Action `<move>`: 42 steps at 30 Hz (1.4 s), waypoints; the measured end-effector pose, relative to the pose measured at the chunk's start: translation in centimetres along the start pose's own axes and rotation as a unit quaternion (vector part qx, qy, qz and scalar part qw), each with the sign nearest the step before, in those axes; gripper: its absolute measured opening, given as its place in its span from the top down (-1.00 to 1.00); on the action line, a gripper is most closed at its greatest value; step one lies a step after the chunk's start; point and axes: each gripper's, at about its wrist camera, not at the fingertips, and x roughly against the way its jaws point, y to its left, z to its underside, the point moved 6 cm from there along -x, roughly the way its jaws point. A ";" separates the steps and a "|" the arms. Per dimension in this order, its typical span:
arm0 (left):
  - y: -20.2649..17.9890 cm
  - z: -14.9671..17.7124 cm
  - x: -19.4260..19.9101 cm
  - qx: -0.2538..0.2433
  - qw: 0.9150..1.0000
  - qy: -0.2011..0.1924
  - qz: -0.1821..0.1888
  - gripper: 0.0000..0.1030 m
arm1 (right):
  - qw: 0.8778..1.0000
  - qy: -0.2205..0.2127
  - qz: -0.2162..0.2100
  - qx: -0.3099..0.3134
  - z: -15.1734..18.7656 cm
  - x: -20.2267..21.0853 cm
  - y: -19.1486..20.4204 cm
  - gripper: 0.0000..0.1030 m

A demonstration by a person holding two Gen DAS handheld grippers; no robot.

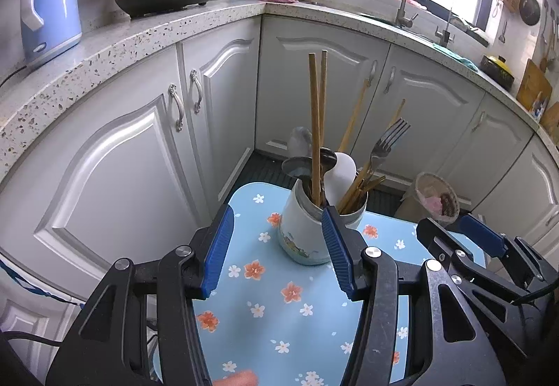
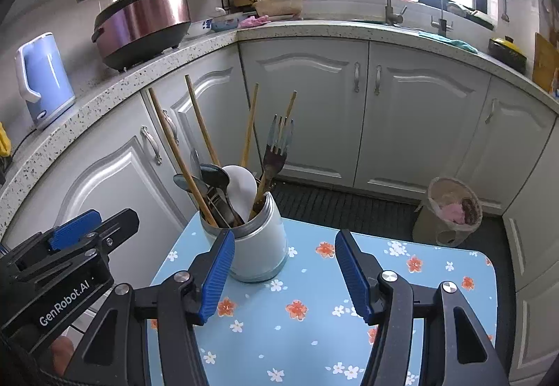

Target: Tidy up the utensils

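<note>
On the far left part of the blue flowered table point(image 2: 314, 333) stood the white holder jar point(image 2: 256, 246), gathering chopsticks point(image 2: 201, 122), a fork point(image 2: 277, 148), dark spoons point(image 2: 215, 176) and a white spoon point(image 2: 241, 186) upright together, seemingly so nothing lay loose. Both grippers hung near it with jaws spread and nothing between them: the left gripper point(image 1: 277, 255) in front of the jar, the right gripper point(image 2: 284, 276) just right of it. Utensil ends inside the jar were hidden, and the left view cut off the table's near edge.
</note>
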 end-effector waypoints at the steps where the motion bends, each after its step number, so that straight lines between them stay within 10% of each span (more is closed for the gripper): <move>1: -0.1 0.1 0.0 -0.002 1.000 0.000 -0.003 -0.01 | 1.000 0.000 0.000 0.000 0.0 0.0 0.0 -0.12; 42: -0.8 1.0 0.7 -0.024 0.999 -0.011 -0.035 -0.01 | 1.000 0.009 -0.010 0.008 1.1 0.0 0.5 -0.22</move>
